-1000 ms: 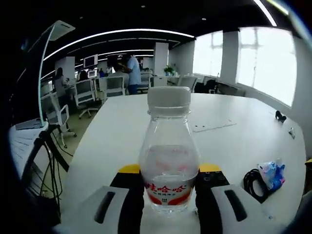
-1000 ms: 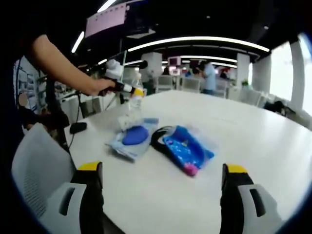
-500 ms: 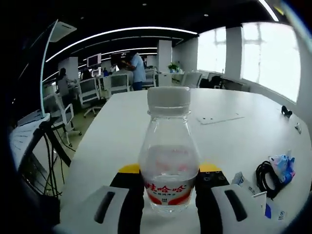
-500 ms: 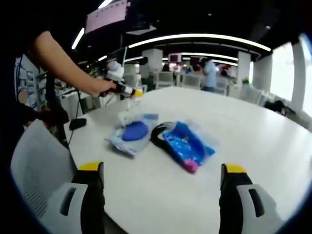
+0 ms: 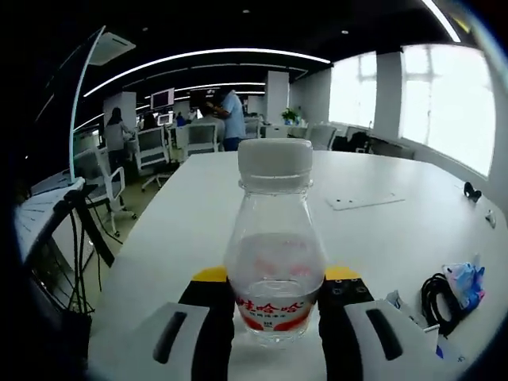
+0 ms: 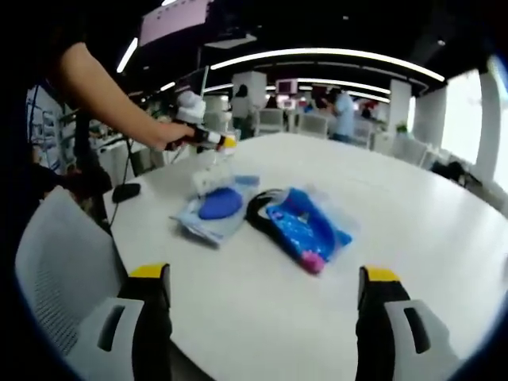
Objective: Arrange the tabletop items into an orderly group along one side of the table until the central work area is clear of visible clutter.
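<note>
The left claw [image 5: 274,317] pinches a clear plastic bottle [image 5: 274,254] low on its body, one jaw pressed against each side at the red label; the bottle stands upright with its white cap on and a little water in it. Beyond it the white surface [image 5: 373,230] runs back toward office chairs and people at desks. A flat sheet [image 5: 367,201] lies on it farther off, and at the right edge of the left gripper view sit a coil of black cable [image 5: 438,295] and a blue packet [image 5: 467,283].

In the right gripper view the right claw [image 6: 258,313] is spread wide with nothing between its jaws — it hangs over the near edge of the surface. Ahead lie two clear bags, just beside each other: one with a dark blue item [image 6: 220,204], one with bright blue contents and black cable [image 6: 302,228]. Farther left, a hand [image 6: 171,135] holds the left claw near the surface's far-left edge.
</note>
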